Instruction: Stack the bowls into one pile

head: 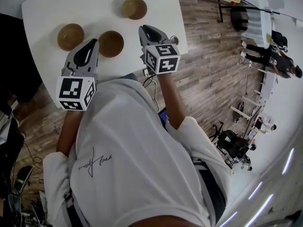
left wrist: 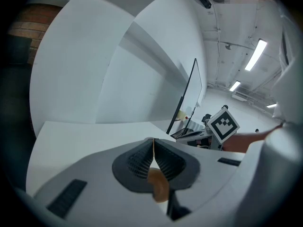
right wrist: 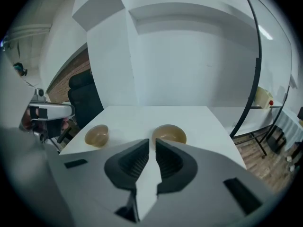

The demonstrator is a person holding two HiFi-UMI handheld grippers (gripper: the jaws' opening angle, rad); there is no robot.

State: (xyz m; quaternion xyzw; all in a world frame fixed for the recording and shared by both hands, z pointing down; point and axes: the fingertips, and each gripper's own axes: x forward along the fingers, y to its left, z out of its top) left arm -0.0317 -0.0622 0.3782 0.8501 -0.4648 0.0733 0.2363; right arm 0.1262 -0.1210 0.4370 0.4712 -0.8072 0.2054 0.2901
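Three brown bowls stand apart on the white table (head: 57, 4): one far (head: 135, 7), one left (head: 70, 36), one in the middle (head: 111, 43). My left gripper (head: 93, 42) hovers just left of the middle bowl, jaws shut and empty (left wrist: 153, 141); part of a brown bowl (left wrist: 159, 184) shows below them. My right gripper (head: 144, 28) hangs right of the middle bowl, short of the far one. Its jaws (right wrist: 152, 142) stand a narrow slit apart with nothing between. Ahead of them sit one bowl (right wrist: 169, 134) and another (right wrist: 96, 135) to the left.
The table's right edge (head: 182, 27) drops to a wooden floor (head: 213, 70). A black chair (right wrist: 85, 96) stands at the table's far left. White walls rise behind the table. Equipment and people are far off at the right (head: 274, 56).
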